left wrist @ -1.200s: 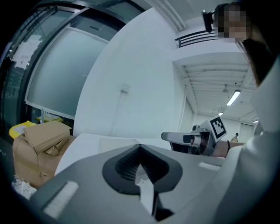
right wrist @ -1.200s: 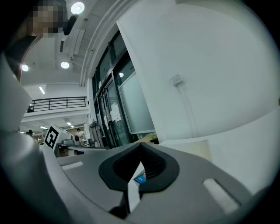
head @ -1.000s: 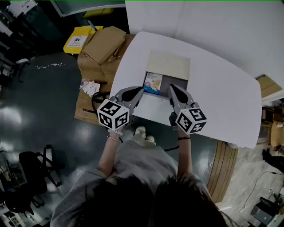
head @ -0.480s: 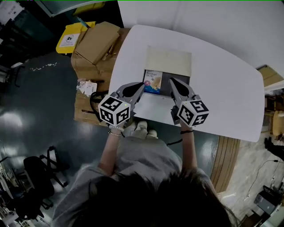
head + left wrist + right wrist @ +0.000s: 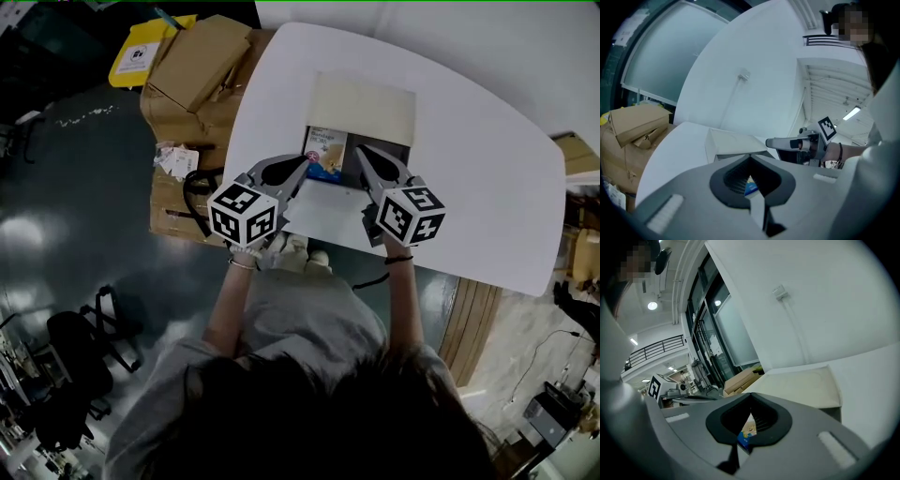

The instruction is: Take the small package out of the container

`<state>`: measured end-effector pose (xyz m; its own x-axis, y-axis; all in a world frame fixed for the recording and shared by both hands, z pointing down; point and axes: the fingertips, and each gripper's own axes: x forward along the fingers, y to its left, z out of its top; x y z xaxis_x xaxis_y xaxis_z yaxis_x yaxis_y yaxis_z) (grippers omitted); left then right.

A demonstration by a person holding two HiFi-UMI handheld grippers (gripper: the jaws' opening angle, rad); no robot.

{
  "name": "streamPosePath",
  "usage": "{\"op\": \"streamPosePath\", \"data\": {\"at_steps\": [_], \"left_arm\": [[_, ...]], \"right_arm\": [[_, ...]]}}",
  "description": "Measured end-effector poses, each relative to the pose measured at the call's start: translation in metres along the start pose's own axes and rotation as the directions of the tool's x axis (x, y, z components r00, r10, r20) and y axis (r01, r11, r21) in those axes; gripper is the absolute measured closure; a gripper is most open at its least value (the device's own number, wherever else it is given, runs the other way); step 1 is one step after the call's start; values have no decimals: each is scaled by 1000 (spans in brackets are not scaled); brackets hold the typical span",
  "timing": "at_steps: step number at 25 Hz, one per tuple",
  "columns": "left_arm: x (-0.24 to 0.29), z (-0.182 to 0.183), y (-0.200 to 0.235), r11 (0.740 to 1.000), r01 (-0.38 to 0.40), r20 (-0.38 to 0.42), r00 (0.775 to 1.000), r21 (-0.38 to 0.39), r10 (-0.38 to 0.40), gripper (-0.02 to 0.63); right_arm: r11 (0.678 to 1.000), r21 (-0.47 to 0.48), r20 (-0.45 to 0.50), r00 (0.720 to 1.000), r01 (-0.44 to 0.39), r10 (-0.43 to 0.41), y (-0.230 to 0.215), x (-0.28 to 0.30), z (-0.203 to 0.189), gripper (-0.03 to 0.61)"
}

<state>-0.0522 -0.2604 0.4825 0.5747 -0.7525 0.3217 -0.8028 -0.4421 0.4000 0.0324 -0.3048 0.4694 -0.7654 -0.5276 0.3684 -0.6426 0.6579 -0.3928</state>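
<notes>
The container point(image 5: 361, 108) is an open box on the white table point(image 5: 469, 169), its cream lid folded back. Inside lies the small blue-and-white package point(image 5: 325, 153). My left gripper point(image 5: 303, 164) is shut and empty, its tip at the package's near left corner. My right gripper point(image 5: 360, 150) is shut and empty too, pointing into the box just right of the package. In the left gripper view the shut left gripper point(image 5: 750, 157) aims at the box point(image 5: 731, 143), with the package point(image 5: 751, 188) peeking through. The right gripper point(image 5: 751, 394) in its own view shows the package point(image 5: 747, 433) likewise.
Brown cardboard boxes point(image 5: 192, 66) and a yellow item point(image 5: 141, 56) are stacked on the floor left of the table. Black gear point(image 5: 75, 347) stands on the dark floor at lower left. The person's legs are close against the table's near edge.
Both grippers have sunk and edged forward together toward the open box. Their jaws stay shut. The package has not moved.
</notes>
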Motion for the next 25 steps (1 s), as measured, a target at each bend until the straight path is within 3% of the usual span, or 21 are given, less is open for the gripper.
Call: {"op": "streamPosePath", "data": {"at_steps": [8, 20, 25], "left_arm": [[13, -10, 16, 1000, -10, -36, 999, -27, 9, 624], [17, -20, 31, 997, -21, -68, 998, -69, 16, 624], [21, -24, 35, 997, -17, -72, 997, -77, 12, 624]], "right_arm": [[999, 33, -104, 994, -37, 41, -14, 23, -15, 566], [997, 77, -280, 959, -32, 52, -29, 39, -42, 565], [989, 142, -311, 946, -50, 93, -30, 47, -50, 565]]}}
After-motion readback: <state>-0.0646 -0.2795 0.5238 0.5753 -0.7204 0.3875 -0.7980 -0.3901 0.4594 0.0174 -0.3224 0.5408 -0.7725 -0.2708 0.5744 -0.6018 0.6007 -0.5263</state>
